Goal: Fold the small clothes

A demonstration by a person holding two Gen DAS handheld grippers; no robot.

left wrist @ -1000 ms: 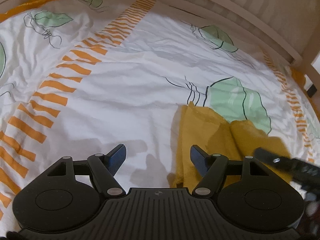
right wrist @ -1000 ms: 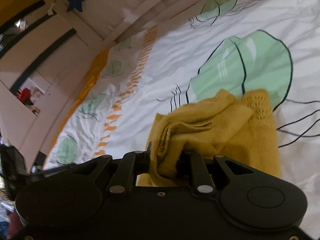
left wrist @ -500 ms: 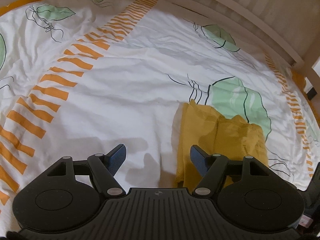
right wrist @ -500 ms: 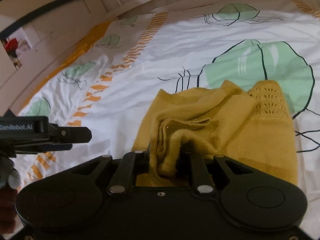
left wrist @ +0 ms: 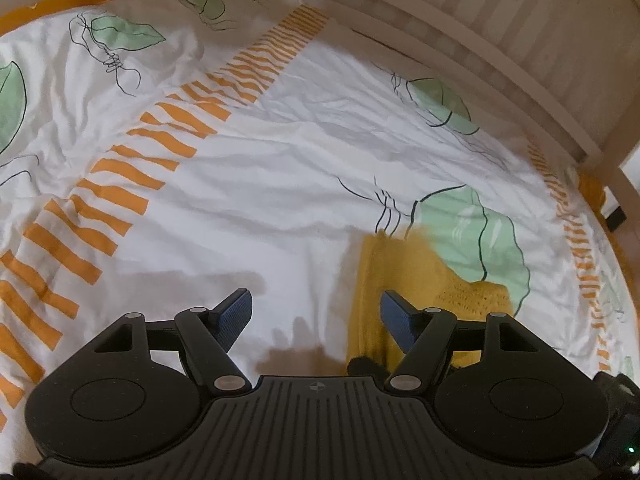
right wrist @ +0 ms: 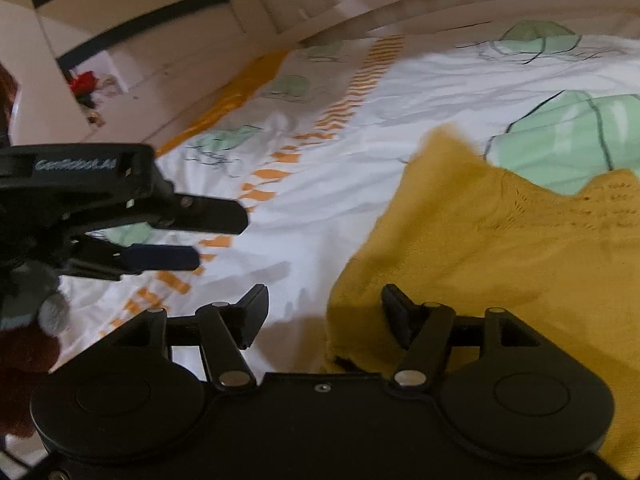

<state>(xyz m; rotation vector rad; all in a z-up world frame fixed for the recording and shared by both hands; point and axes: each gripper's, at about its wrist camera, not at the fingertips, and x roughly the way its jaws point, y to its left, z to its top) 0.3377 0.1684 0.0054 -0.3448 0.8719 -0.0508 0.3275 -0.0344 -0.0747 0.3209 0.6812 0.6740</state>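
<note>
A small mustard-yellow knitted garment point(right wrist: 500, 256) lies folded on the white bedsheet point(right wrist: 400, 92). In the left wrist view the garment point(left wrist: 404, 276) lies to the lower right, partly behind my right fingertip. My right gripper point(right wrist: 324, 312) is open and empty, low over the garment's left edge. My left gripper point(left wrist: 316, 312) is open and empty above the bare sheet point(left wrist: 280, 184), just left of the garment. It also shows in the right wrist view point(right wrist: 216, 232) at the left, open.
The sheet has orange striped bands point(left wrist: 120, 176) and green leaf prints point(left wrist: 468, 232). A pale wooden slatted bed rail point(left wrist: 500, 40) curves along the far side. Pale cabinets point(right wrist: 132, 32) stand beyond the bed's left edge.
My right gripper has opened and let go of the bunched yellow fabric, which now lies flat on the sheet. My left gripper stays open and has shifted slightly.
</note>
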